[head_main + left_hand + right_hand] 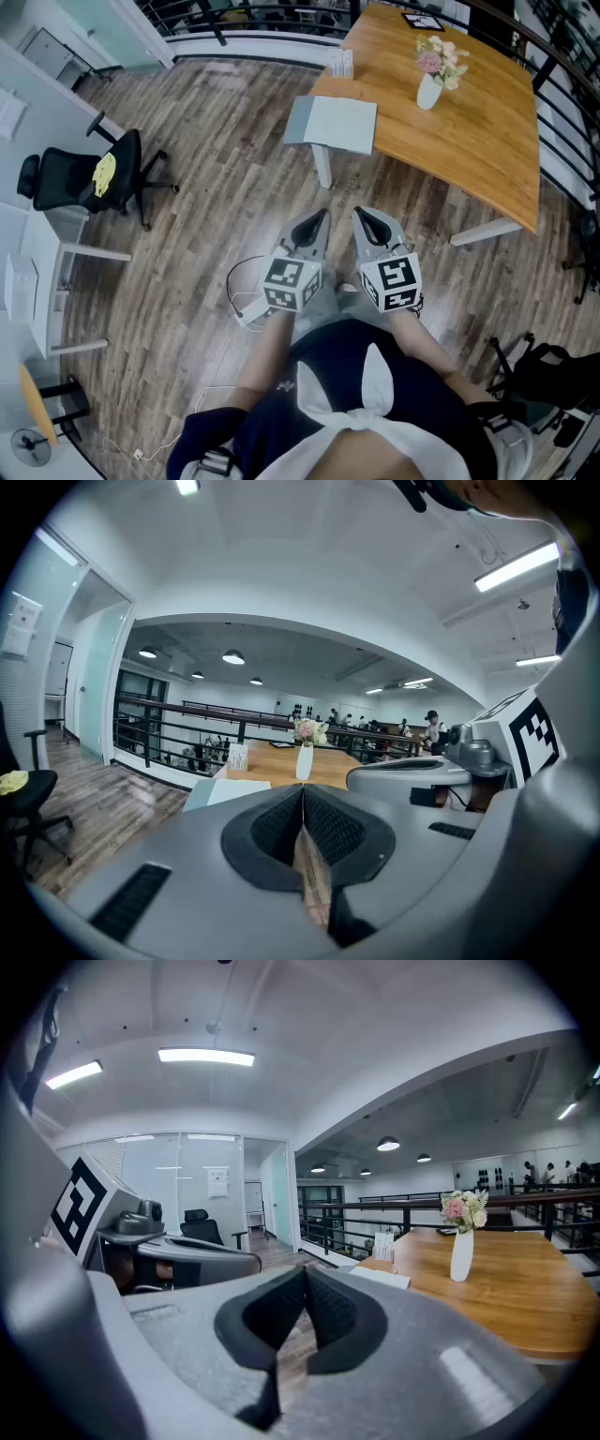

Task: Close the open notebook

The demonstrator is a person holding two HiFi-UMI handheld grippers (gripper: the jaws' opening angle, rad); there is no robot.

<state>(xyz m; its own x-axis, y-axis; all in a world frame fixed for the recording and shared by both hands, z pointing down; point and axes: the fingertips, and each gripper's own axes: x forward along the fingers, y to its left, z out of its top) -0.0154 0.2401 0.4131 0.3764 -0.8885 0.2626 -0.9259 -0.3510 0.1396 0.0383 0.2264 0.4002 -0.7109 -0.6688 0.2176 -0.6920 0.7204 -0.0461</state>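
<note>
Left gripper and right gripper, each with jaws pressed together on nothing, hover side by side over the wood floor. The notebook lies well ahead of the fingertips, on the near corner of the wooden table. It lies flat, a pale page up, with a grey strip along its left. Both gripper views cut off its near edge, and its pages are too small to read.

You hold your left gripper and right gripper side by side, close in front of your body, both tilted slightly downward. Each has its jaws pressed together with nothing between them.
</note>
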